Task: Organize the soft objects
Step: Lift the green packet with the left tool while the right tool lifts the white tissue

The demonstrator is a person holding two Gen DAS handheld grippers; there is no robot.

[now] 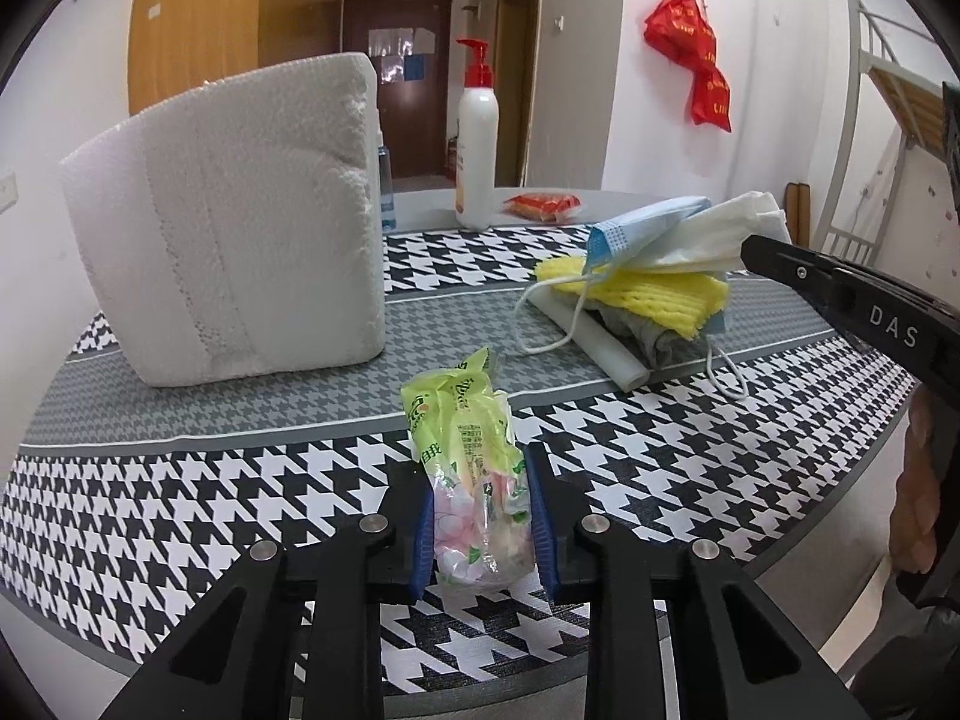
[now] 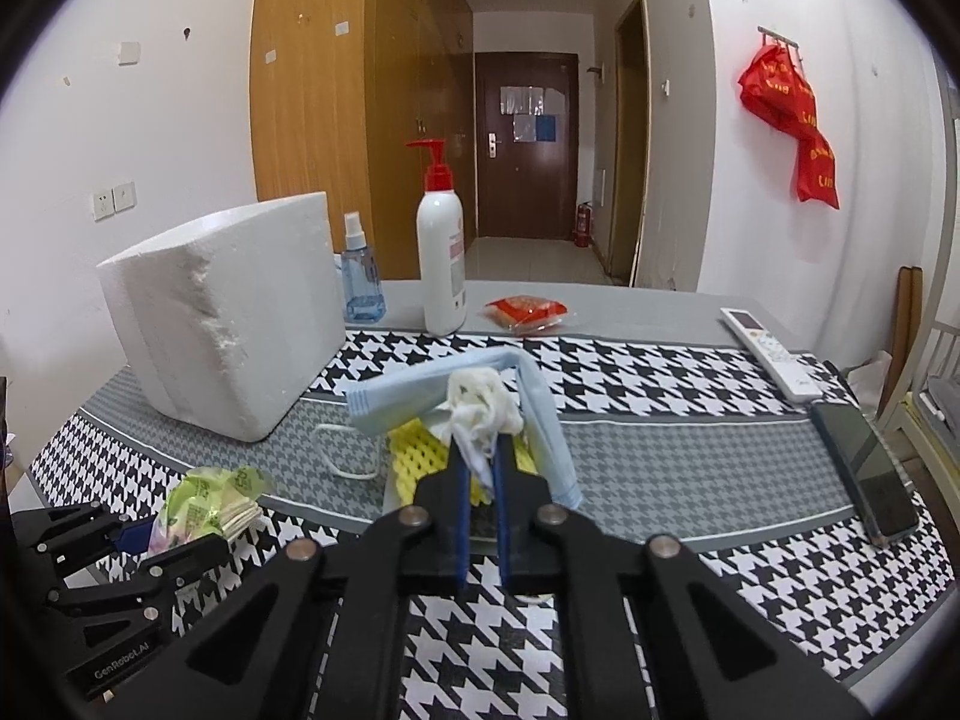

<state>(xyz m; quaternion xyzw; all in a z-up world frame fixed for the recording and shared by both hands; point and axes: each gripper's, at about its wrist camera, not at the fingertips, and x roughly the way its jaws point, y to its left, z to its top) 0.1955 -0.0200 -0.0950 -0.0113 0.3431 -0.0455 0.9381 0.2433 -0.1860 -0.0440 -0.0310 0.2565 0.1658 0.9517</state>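
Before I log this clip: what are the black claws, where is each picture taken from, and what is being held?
No robot here: a person holds a two-finger gripper in each hand, each with a fisheye camera looking along its fingers. In the left wrist picture the left gripper is shut on a green tissue pack. In the right wrist picture the right gripper pinches a white crumpled tissue above a blue mask and yellow foam net. The table also bears a foam block, pump bottle, spray bottle, red packet, remote and phone.
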